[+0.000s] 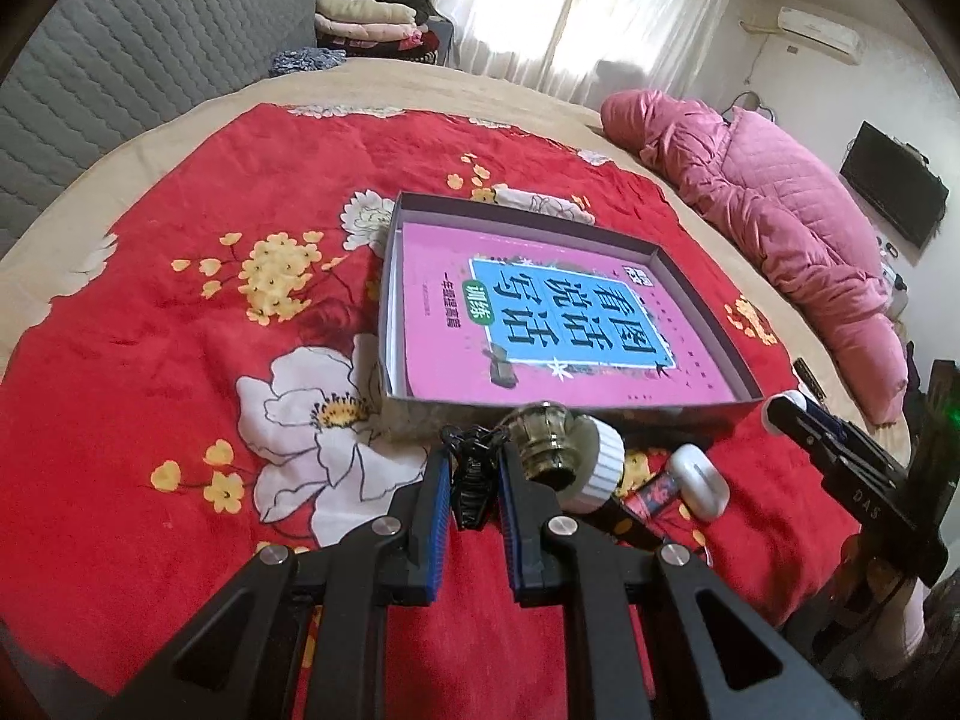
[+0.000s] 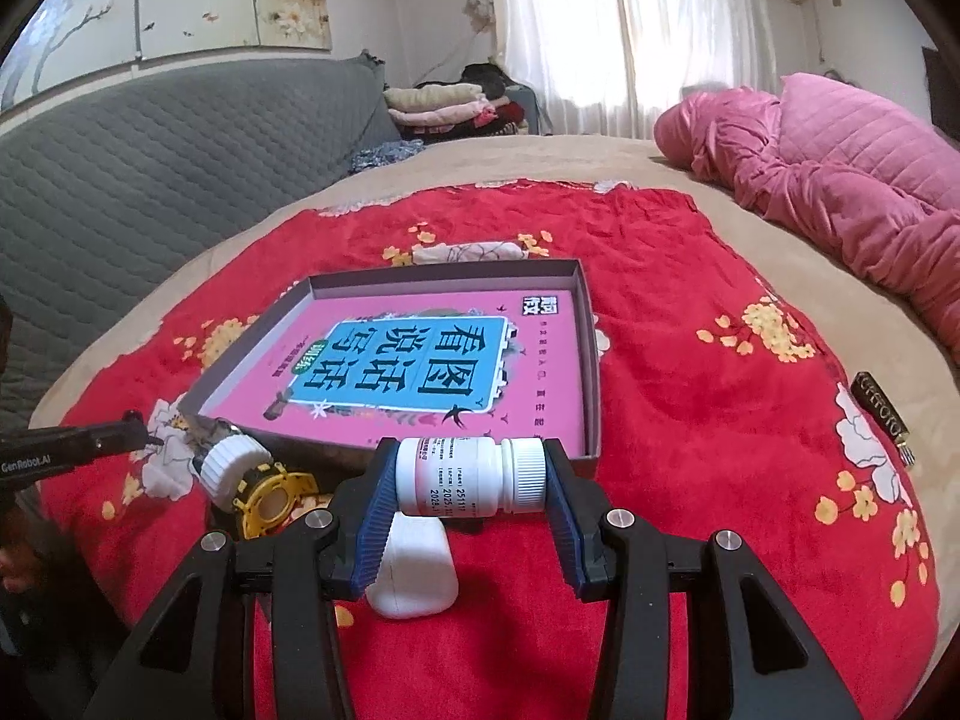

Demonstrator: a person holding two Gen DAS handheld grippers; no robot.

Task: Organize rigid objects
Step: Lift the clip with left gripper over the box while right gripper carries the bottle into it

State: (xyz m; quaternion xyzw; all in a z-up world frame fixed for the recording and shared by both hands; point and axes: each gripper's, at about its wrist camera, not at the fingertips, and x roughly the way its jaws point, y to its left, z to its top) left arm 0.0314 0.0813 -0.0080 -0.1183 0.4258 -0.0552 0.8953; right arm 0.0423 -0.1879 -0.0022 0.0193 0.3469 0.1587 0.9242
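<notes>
A shallow grey box (image 1: pixel 420 414) lies on the red floral blanket with a pink book (image 1: pixel 540 312) flat inside it. My left gripper (image 1: pixel 476 459) is shut on a small black clip (image 1: pixel 471 486), just short of the box's near wall. A glass bottle with a white cap (image 1: pixel 564 450) lies right beside its right finger. In the right wrist view my right gripper (image 2: pixel 468 450) is shut on a white pill bottle (image 2: pixel 474 474), held sideways by its two ends, at the box's near right corner (image 2: pixel 591 372). A white earbud case (image 2: pixel 414 570) lies under it.
A yellow and black round object (image 2: pixel 270 498) lies by the capped bottle (image 2: pixel 231 462). A small dark and gold item (image 2: pixel 879 408) rests at the blanket's right edge. A pink quilt (image 2: pixel 840 180) is heaped at the far right, and a grey quilted headboard (image 2: pixel 150 150) rises on the left.
</notes>
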